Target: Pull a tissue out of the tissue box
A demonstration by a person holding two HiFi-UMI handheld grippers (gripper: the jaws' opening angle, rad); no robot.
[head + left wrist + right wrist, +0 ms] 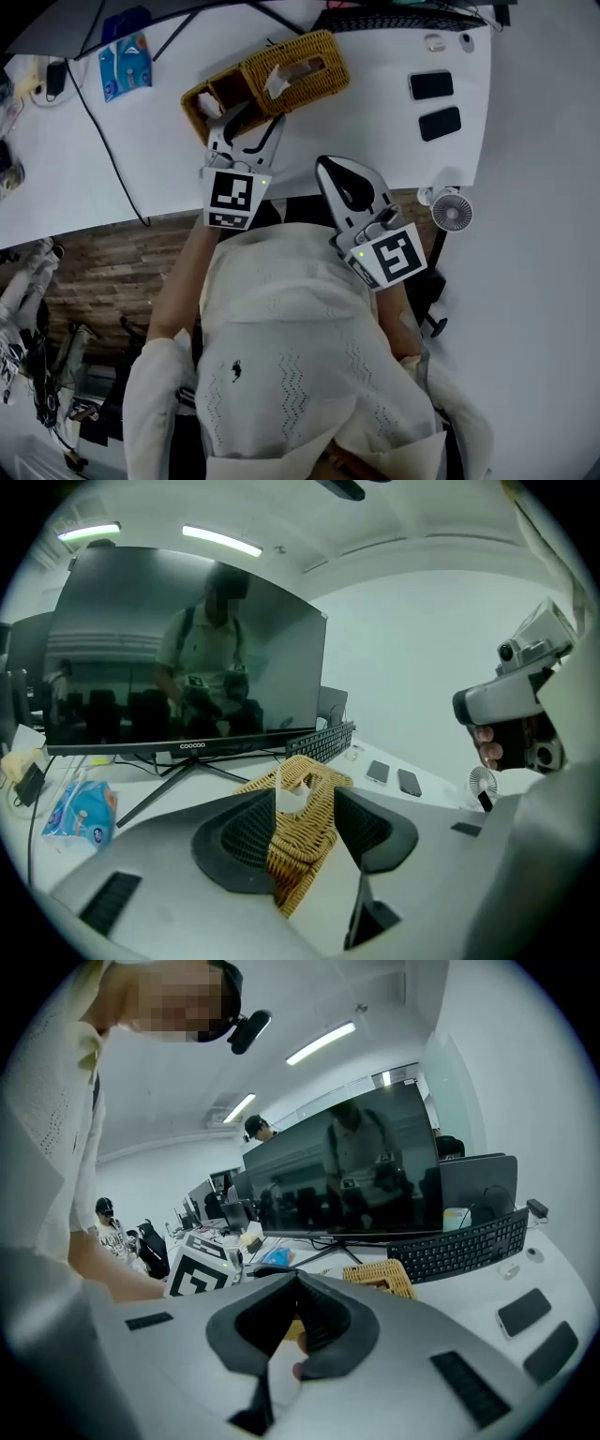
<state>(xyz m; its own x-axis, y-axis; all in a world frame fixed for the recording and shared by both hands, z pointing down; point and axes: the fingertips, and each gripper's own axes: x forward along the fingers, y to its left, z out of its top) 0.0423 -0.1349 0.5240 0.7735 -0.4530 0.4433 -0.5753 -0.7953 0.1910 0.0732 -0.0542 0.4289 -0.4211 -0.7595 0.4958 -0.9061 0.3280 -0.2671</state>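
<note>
The woven wicker tissue box (pixel 298 73) lies on the white desk (pixel 375 122), and a white tissue (pixel 277 81) pokes up from its top slot. My left gripper (pixel 251 120) is open at the box's near left end. In the left gripper view the box (pixel 302 841) and its tissue (pixel 292 797) show between the spread jaws of the left gripper (pixel 302 832), and nothing is held. My right gripper (pixel 328 169) hangs shut over the desk's near edge, apart from the box. The right gripper (pixel 296 1283) has its jaws together, with the box (pixel 380 1277) beyond them.
A dark monitor (pixel 187 649) and a keyboard (pixel 459 1246) stand at the back of the desk. Two phones (pixel 431 86) lie at the right. A small fan (pixel 452 212) sits by the desk's right corner. A blue packet (pixel 124 66) and cables (pixel 103 141) are at the left.
</note>
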